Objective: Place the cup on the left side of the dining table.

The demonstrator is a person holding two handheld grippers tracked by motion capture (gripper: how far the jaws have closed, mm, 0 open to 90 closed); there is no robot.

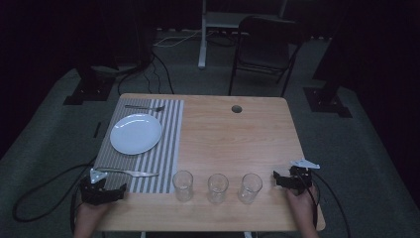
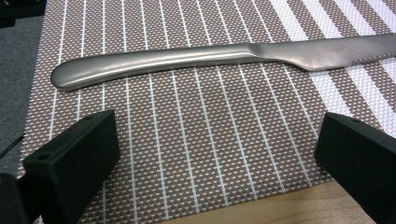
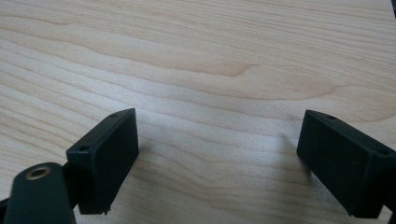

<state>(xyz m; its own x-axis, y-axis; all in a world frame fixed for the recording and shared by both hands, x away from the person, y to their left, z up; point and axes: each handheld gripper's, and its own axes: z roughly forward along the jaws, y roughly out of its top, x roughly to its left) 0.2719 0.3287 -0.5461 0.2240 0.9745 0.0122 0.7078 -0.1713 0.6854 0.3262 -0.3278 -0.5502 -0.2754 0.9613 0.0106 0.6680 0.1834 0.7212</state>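
High view: the left gripper (image 1: pixel 118 189) rests at the table's (image 1: pixel 233 134) 7 o'clock corner, the knife (image 1: pixel 132 172) just beyond on the mat (image 1: pixel 168 144); the right gripper (image 1: pixel 277 178) sits at 4 o'clock, beside three glasses (image 1: pixel 217 187).

Left gripper view: jaws wide and empty, knife (image 2: pixel 196 58) at 12 o'clock.

Right gripper view: jaws wide over bare wood.

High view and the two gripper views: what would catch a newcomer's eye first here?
Three empty clear glasses stand in a row along the near edge of the wooden table. At its left, a white plate sits on a striped placemat, with a fork beyond it and a knife just ahead of the open left tongs.
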